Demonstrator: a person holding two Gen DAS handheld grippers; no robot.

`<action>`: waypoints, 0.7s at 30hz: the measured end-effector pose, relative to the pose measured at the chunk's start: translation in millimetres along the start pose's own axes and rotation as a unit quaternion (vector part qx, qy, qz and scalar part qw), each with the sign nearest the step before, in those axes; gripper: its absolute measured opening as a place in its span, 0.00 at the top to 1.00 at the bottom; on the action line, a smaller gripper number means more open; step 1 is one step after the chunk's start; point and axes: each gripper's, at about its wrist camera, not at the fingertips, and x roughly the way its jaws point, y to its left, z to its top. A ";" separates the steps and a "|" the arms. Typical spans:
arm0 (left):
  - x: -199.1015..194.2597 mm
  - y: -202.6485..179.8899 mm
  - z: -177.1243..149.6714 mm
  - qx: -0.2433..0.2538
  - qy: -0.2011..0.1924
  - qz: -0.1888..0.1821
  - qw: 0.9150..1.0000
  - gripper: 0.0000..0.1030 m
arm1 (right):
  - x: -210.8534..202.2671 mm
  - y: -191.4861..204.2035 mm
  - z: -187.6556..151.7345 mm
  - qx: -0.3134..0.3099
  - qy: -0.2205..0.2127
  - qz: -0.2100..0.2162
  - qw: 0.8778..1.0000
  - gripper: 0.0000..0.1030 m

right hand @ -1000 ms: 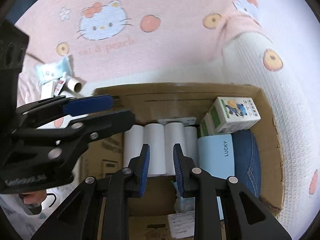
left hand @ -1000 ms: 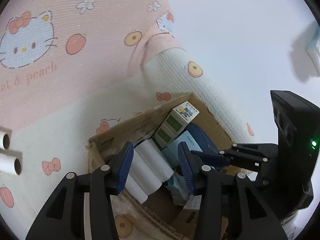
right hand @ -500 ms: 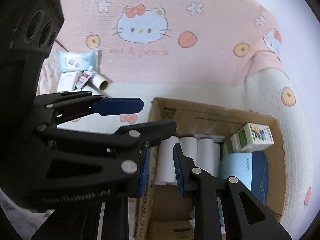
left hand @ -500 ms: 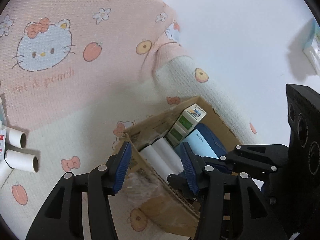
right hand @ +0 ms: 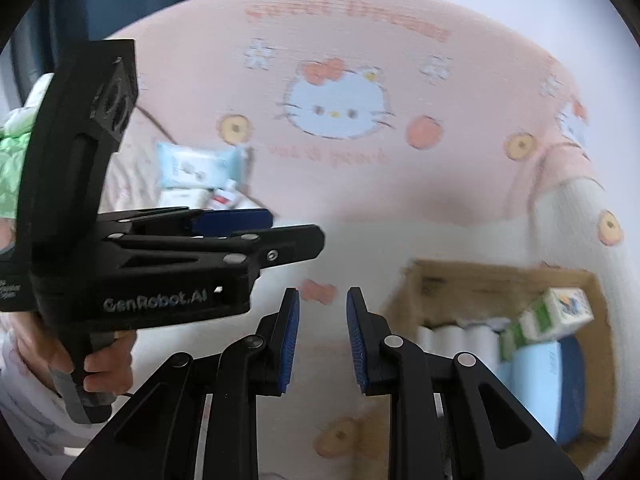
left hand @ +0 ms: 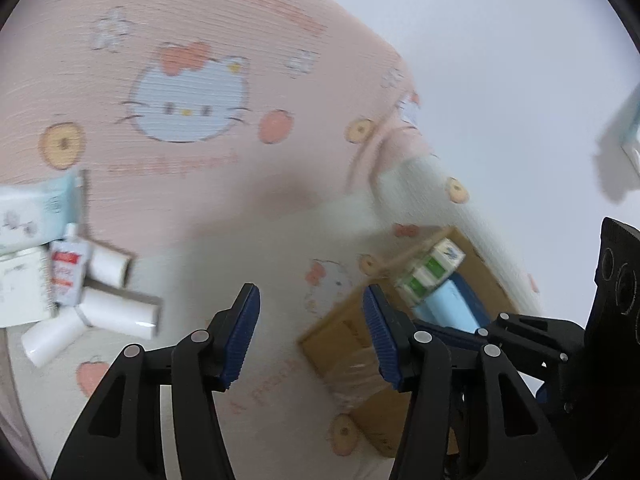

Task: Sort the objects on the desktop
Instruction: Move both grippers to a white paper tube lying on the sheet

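Here the left gripper (left hand: pixel 310 334) hangs empty over the blanket (left hand: pixel 224 216), jaws opening. The right gripper (right hand: pixel 322 338), nearly closed, holds nothing beside the cardboard box (right hand: pixel 500 284).

Three loose paper rolls (left hand: pixel 120 312); one cardboard box (right hand: pixel 500 284).

- White lettering "GenRobot.AI" on the black body of the left gripper (right hand: pixel 256 236) (seen from the right wrist).
- Blurred pink lettering, possibly "Sweet Dream", on the pink blanket (right hand: pixel 400 184).
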 end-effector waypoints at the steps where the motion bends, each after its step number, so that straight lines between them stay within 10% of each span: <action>1: -1.0 4.9 -2.2 -0.001 0.000 0.007 1.000 0.43 | 6.5 5.4 1.6 -0.005 0.001 0.006 1.000 0.80; 21: -4.6 151.2 -71.8 -0.160 0.013 0.066 0.985 0.42 | 132.5 64.8 -20.9 -0.020 0.034 0.087 0.995 0.78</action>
